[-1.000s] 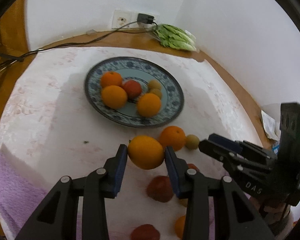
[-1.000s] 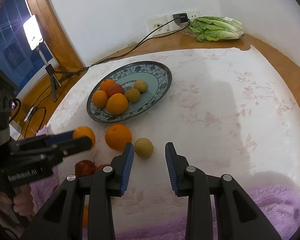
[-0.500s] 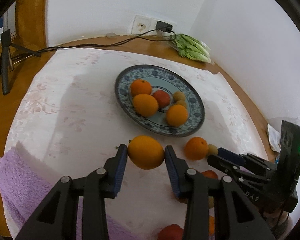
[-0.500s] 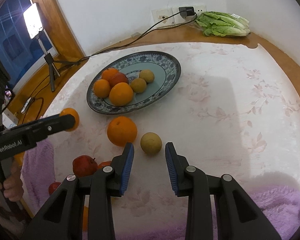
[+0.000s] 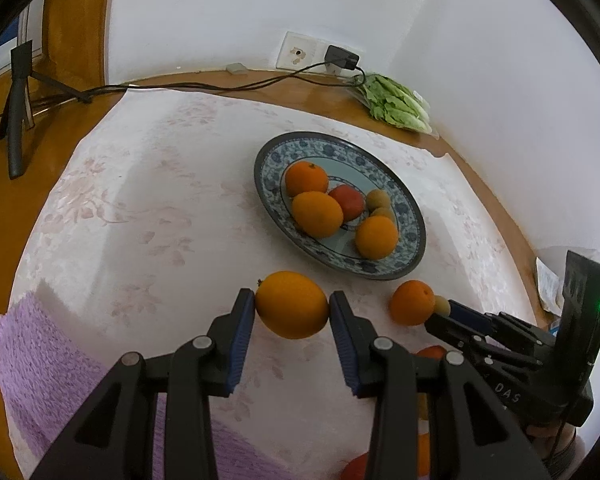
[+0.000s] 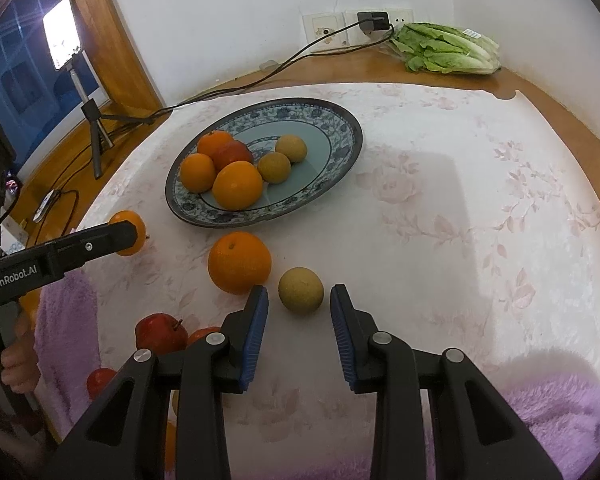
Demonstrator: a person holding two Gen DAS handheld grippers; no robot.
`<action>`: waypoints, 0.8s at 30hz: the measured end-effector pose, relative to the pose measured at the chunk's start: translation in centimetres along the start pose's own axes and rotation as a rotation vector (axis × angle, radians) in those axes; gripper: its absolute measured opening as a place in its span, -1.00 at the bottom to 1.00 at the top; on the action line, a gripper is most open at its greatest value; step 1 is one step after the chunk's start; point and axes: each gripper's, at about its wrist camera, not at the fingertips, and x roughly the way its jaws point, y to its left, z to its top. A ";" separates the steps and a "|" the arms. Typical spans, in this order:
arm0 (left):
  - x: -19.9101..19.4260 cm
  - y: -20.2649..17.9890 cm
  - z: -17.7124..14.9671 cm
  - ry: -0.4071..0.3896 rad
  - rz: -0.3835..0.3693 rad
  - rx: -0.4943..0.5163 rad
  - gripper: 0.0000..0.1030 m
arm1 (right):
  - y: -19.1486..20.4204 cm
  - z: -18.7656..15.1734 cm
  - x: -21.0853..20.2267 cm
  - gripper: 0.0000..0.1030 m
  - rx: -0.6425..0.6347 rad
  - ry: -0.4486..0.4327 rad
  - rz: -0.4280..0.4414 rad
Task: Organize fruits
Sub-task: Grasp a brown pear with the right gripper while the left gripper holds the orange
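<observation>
My left gripper (image 5: 292, 305) is shut on an orange (image 5: 291, 304) and holds it above the tablecloth, short of the blue patterned plate (image 5: 413, 216). The plate holds several oranges, a red fruit and two small tan fruits. My right gripper (image 6: 299, 296) is open with a small tan round fruit (image 6: 301, 289) between its fingertips on the cloth. A loose orange (image 6: 239, 262) lies just left of it. The left gripper with its orange (image 6: 130, 232) shows at the left of the right wrist view.
Red apples (image 6: 160, 333) and more fruit lie at the near left. A bag of lettuce (image 6: 448, 49) and a plugged-in cable (image 6: 260, 80) sit at the back by the wall. A purple fluffy mat (image 5: 48, 368) covers the near table edge. A lamp tripod (image 6: 94, 120) stands off-table left.
My left gripper has carried the orange up and to the left; the plate now sits further right in its view. My right gripper has closed in on the tan fruit, still open.
</observation>
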 end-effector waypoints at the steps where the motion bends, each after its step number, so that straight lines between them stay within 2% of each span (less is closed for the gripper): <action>1: 0.0 0.1 0.0 -0.001 -0.001 -0.002 -0.22 | 0.0 0.0 0.0 -0.35 0.000 -0.001 -0.001; 15: 0.0 0.5 0.2 -0.003 -0.009 -0.009 -0.22 | -0.2 0.0 0.2 -0.35 0.003 -0.024 0.013; 19: -0.3 0.3 0.2 -0.012 -0.007 -0.004 -0.22 | -0.5 0.0 0.1 -0.51 0.016 -0.028 0.013; 24: -0.6 -0.1 0.4 -0.013 0.000 0.003 -0.22 | -0.8 0.0 0.1 -0.53 0.031 -0.031 0.028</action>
